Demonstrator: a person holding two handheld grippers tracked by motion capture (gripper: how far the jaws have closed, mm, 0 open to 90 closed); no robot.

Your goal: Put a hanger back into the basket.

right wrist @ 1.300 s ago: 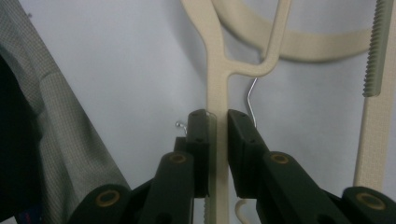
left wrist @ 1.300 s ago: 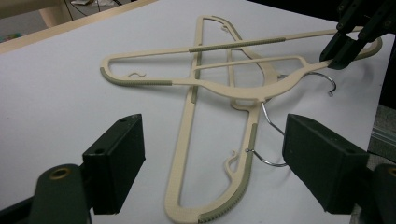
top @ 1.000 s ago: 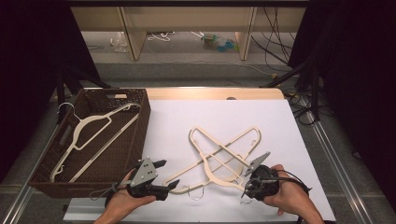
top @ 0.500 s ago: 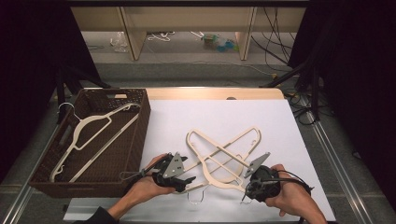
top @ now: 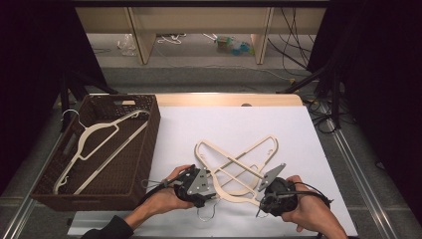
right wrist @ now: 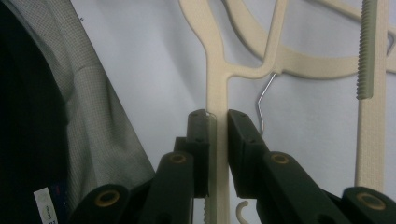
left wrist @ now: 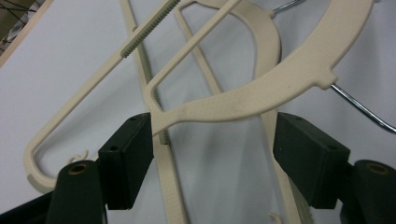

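Hangers (top: 234,167) crossed on table; right gripper (right wrist: 217,122) clamps one

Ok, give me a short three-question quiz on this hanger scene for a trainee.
1. True or false: the right hand-held gripper is shut on a bar of a cream hanger.
2. Where does the single hanger away from the pile lie: A on the white table, B in the brown basket, C on the floor?
3. Fill in: the left hand-held gripper has its jaws ___ around a curved hanger shoulder.

Key: 1 true; 2 B; 3 open, pads not yet pressing.
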